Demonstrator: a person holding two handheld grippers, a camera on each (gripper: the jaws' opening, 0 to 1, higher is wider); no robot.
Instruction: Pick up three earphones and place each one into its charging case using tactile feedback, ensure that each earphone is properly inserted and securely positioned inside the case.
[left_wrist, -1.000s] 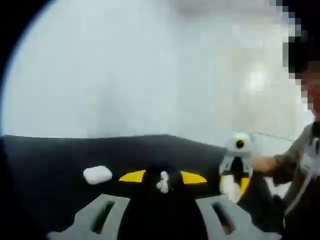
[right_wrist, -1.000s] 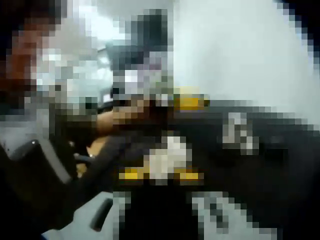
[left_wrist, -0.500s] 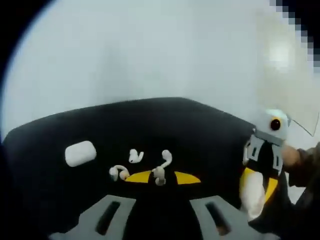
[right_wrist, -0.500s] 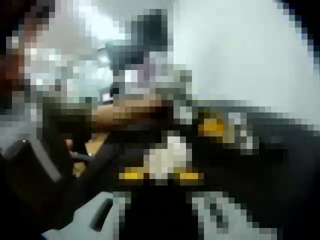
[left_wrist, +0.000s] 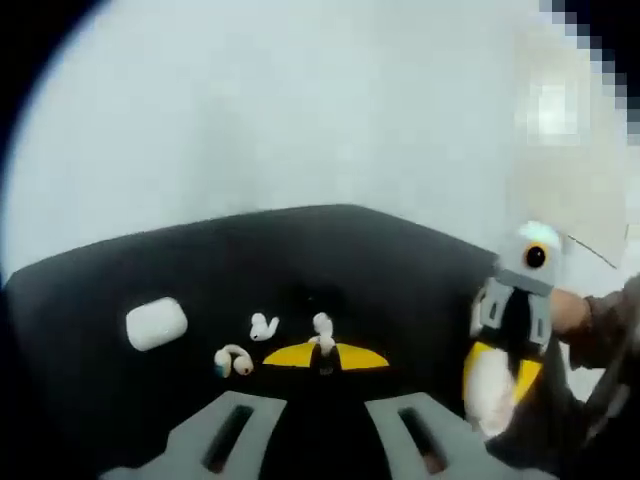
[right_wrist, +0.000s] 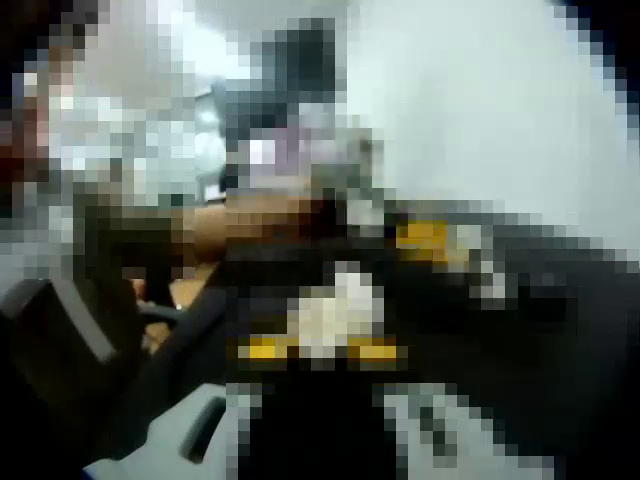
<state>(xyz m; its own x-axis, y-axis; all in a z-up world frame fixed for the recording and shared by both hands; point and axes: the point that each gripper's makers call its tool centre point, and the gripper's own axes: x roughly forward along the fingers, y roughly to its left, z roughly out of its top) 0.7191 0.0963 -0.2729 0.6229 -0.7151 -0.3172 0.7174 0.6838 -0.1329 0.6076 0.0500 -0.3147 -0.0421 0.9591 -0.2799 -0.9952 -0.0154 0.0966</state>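
Earphone (left_wrist: 322, 332) upright, stem down, clamped in left gripper (left_wrist: 324, 357); right gripper's (left_wrist: 500, 375) grasp unclear.

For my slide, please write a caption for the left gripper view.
Left gripper holds an earphone over the black table, beside two loose earphones and a closed case.

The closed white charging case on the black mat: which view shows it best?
The left gripper view: the charging case lies whole and unobstructed on the black mat, left of two loose earphones. The right gripper view is too blocky to identify it.
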